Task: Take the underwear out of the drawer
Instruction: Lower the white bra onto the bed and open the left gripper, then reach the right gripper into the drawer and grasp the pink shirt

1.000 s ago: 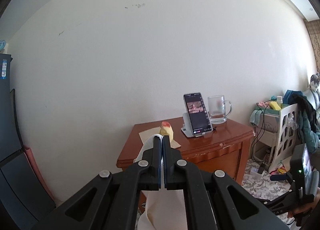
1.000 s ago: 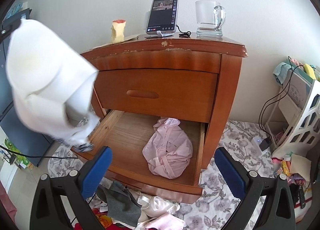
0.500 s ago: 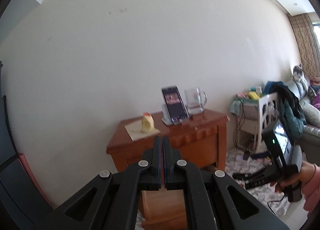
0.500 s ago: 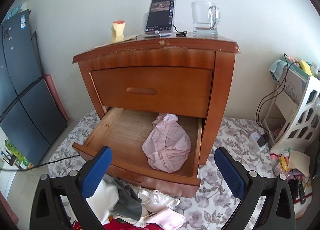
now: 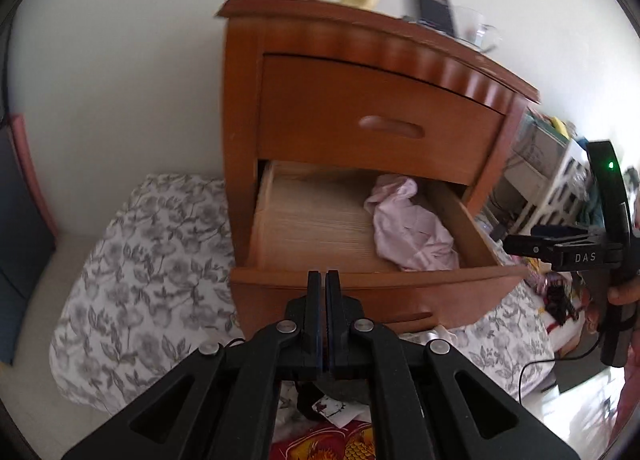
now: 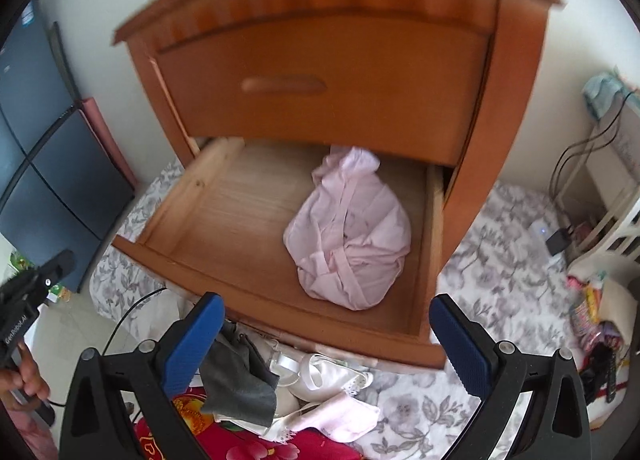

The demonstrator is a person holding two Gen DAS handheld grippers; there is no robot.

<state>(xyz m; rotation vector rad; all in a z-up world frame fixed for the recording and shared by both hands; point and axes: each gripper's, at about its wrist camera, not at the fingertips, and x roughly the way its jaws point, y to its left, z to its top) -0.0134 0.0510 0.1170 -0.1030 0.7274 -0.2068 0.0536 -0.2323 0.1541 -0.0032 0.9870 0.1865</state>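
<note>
A crumpled pale pink underwear [image 6: 352,236] lies in the right half of the open lower drawer [image 6: 280,312] of a wooden nightstand [image 5: 372,115]. My right gripper [image 6: 326,302] hangs open in front of and above the drawer's front edge, its blue pads [image 6: 196,340] wide apart and nothing between them. My left gripper [image 5: 324,280] is shut with nothing in it, low in front of the drawer's front panel [image 5: 360,284]. In the left wrist view the pink underwear [image 5: 412,227] sits at the drawer's right side.
The upper drawer [image 6: 320,83] is closed. A pile of clothes lies on the floral mat below the drawer: a grey piece [image 6: 240,380], a white piece [image 6: 320,376] and a pink piece [image 6: 340,420]. A white rack [image 6: 612,195] stands right, a dark cabinet [image 6: 48,163] left.
The white garment that hung from my left gripper is gone from it and lies on the floor pile. The left gripper dropped and tilted down toward the drawer. The right gripper moved closer to the drawer.
</note>
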